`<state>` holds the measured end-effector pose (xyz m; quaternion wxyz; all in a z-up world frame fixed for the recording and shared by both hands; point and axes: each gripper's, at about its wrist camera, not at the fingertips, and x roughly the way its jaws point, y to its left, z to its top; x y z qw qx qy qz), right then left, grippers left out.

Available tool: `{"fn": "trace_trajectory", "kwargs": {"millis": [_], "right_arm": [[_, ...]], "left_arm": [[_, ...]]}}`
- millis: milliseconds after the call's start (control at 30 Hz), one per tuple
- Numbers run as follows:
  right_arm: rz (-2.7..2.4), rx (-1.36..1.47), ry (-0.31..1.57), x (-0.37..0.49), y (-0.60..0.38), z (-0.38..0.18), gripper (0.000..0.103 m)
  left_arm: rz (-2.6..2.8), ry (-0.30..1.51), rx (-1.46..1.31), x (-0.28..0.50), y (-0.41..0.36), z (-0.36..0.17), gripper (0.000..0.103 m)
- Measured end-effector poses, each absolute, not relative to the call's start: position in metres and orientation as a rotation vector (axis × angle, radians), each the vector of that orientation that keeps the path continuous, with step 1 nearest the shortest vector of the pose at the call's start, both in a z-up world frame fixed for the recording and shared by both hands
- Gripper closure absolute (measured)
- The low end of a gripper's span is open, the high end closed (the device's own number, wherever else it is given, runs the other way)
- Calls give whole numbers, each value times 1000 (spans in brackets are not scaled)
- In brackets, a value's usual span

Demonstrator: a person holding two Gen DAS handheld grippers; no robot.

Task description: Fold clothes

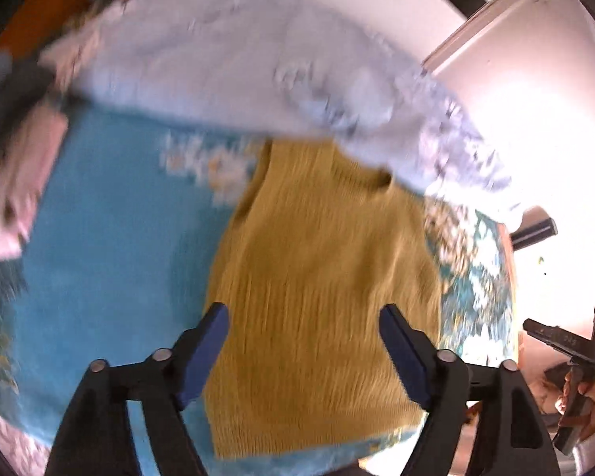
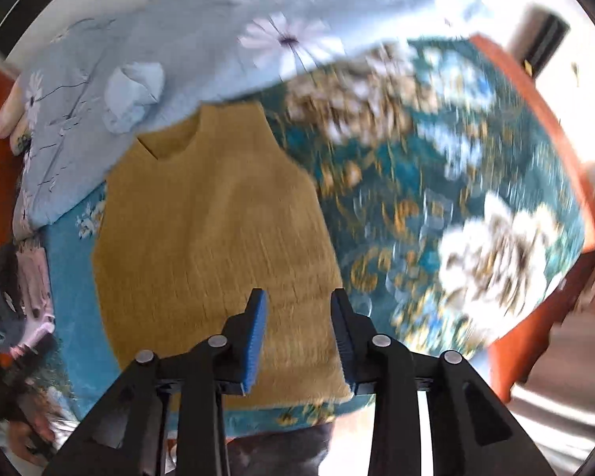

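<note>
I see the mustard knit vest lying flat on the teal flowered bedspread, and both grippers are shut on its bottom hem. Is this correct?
Not quite. The mustard knit vest does lie flat on the teal flowered bedspread, but neither gripper holds it. The left gripper and right gripper are both open above the vest, with nothing between the pads, as each wrist view shows.

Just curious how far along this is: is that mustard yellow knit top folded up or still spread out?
Spread out. The mustard knit top lies flat on the teal floral bedspread, neckline and both shoulders showing, with no fold line visible.

Both wrist views look steeply down from above, sharing the mustard knit vest (image 1: 321,285) (image 2: 214,246).
</note>
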<state>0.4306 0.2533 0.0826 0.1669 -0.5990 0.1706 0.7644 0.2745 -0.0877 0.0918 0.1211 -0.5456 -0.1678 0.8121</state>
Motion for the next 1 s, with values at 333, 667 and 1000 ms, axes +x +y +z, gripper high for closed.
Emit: {"fn": "trace_trajectory", "kwargs": {"millis": [333,667,1000], "right_arm": [[2370,-1792,36,311,227,64,59],[2469,-1994,-438,240,233,4,59],[2370,-2187,-382,185,294,-66,59]], "left_arm": [[2437,-189,-1611,227,-64,93,0],[2387,-133,-1920,148,-43,23,0],[2274,162,-1920,71,-5,-17,1]]}}
